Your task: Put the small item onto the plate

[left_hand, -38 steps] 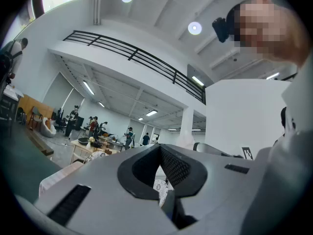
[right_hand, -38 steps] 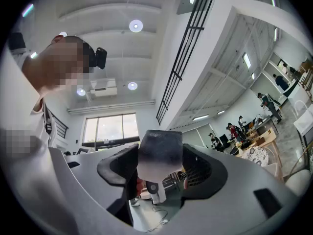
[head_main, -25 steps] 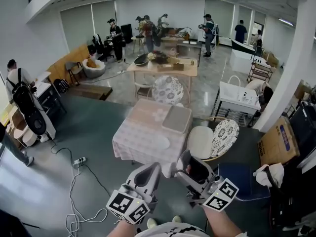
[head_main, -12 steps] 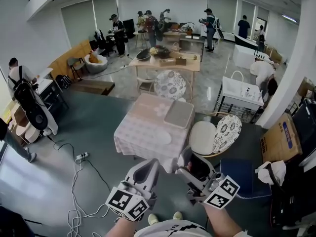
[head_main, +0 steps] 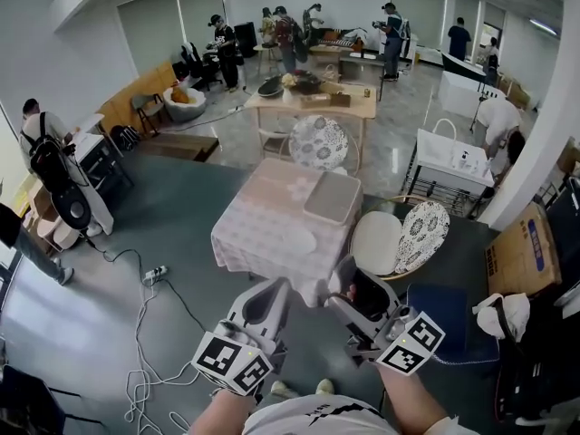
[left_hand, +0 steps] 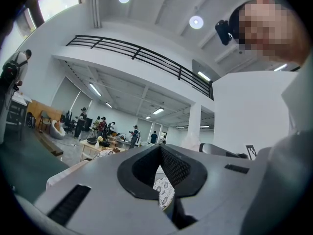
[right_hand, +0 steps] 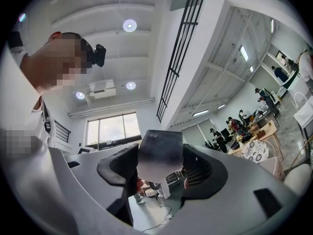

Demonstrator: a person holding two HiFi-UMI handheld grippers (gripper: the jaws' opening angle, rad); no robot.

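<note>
A table with a pale checked cloth stands ahead of me, with a white oval plate near its front edge and a grey tray behind it. Both grippers are held low, short of the table. My left gripper has its jaws together with nothing in them. My right gripper is shut on a small grey-white block, which hides most of the gap between the jaws.
Two patterned round-backed chairs and a white round seat stand around the table. Cables and a power strip lie on the floor at left. A cardboard box and a white cart are at right. Several people stand at the back.
The view has shifted slightly, so the table sits a little lower and nearer. Both grippers keep their places and their hold.
</note>
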